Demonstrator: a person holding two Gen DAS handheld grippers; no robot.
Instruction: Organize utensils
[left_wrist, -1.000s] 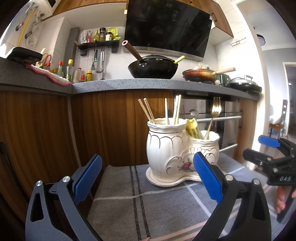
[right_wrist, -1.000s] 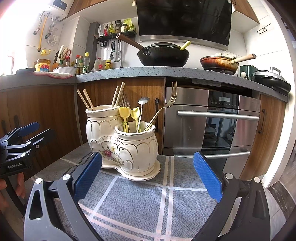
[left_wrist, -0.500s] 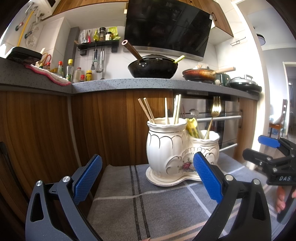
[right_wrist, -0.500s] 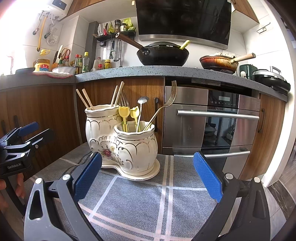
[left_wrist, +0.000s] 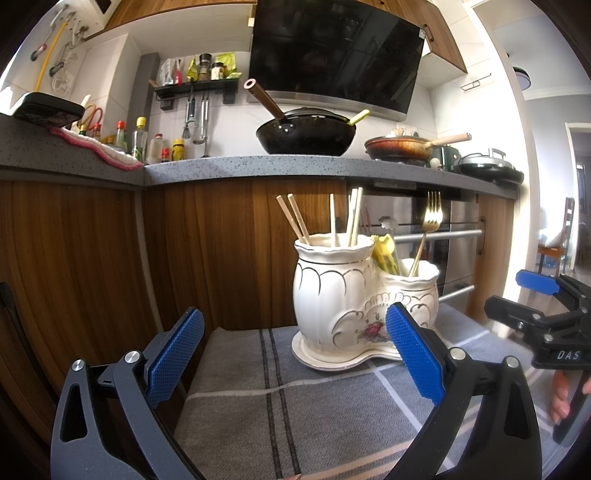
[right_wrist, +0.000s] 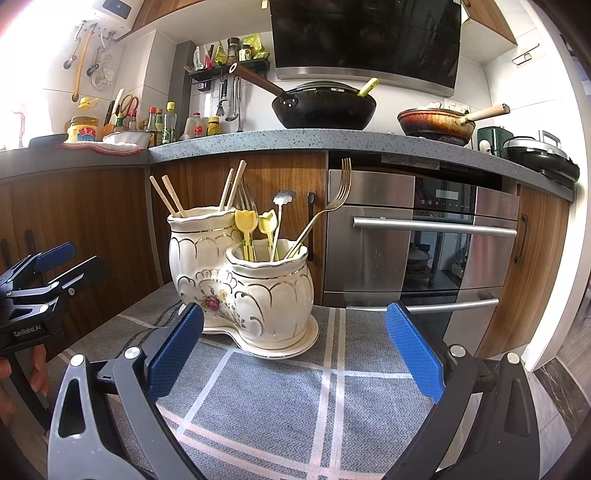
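My left gripper (left_wrist: 293, 354) and right gripper (right_wrist: 293, 350) both gape wide, holding nothing, above the grey plaid cloth (right_wrist: 280, 406). The white twin-pot holder (right_wrist: 240, 280) stands on it ahead: chopsticks (right_wrist: 170, 197) in the taller pot, gold fork (right_wrist: 332, 199), what looks like a spoon (right_wrist: 280, 199) and yellow picks (right_wrist: 247, 225) in the shorter.

A home kitchen: a black wok (right_wrist: 324, 109) and frying pan (right_wrist: 436, 123) sit on the stone counter (right_wrist: 258, 142), over a built-in oven (right_wrist: 421, 240), wooden cabinets (left_wrist: 92, 258) and sauce bottles (right_wrist: 162, 123).
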